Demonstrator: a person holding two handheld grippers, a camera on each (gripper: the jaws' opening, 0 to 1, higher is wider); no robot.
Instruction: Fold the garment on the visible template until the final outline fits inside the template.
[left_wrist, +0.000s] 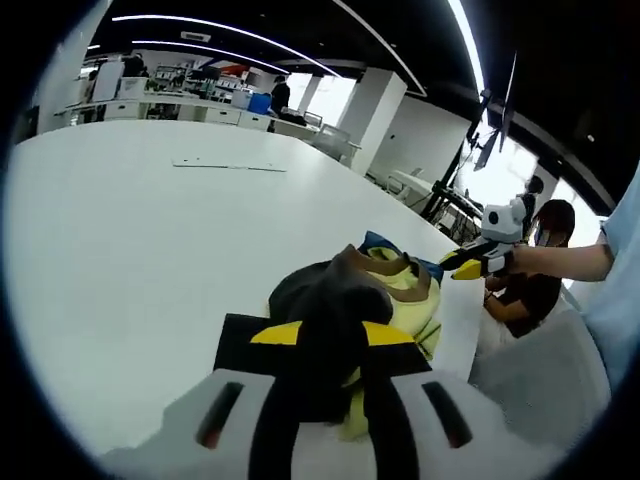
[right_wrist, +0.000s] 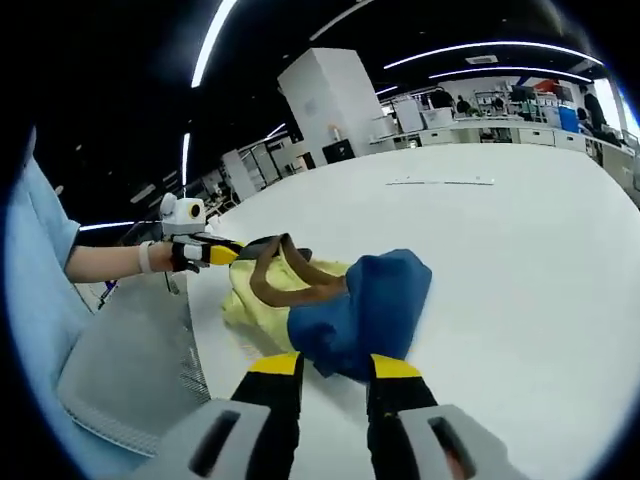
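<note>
- The garment (right_wrist: 340, 300), yellow with a brown trim and a blue part, hangs bunched between the two tools just above the white table (right_wrist: 520, 260); it is lifted, not laid flat.
- The right tool (right_wrist: 335, 365) clenches the blue part of the cloth between its yellow-tipped jaws.
- The left tool (left_wrist: 330, 335) bites a dark fold of the same garment (left_wrist: 400, 295); in the right gripper view it (right_wrist: 215, 252) holds the brown trim at the far edge.
- No template outline can be made out on the table in either view; a thin pale strip (left_wrist: 230, 165) lies well apart, further back.
- Step in hand, as I judge it: carrying or spreading the garment, before any real fold is made; the task looks early.
- The next move likely calls for pulling the two tools apart to stretch the cloth, then lowering it flat on the table where the template lies.
- Risk: the bunched cloth may drop creased.
</note>
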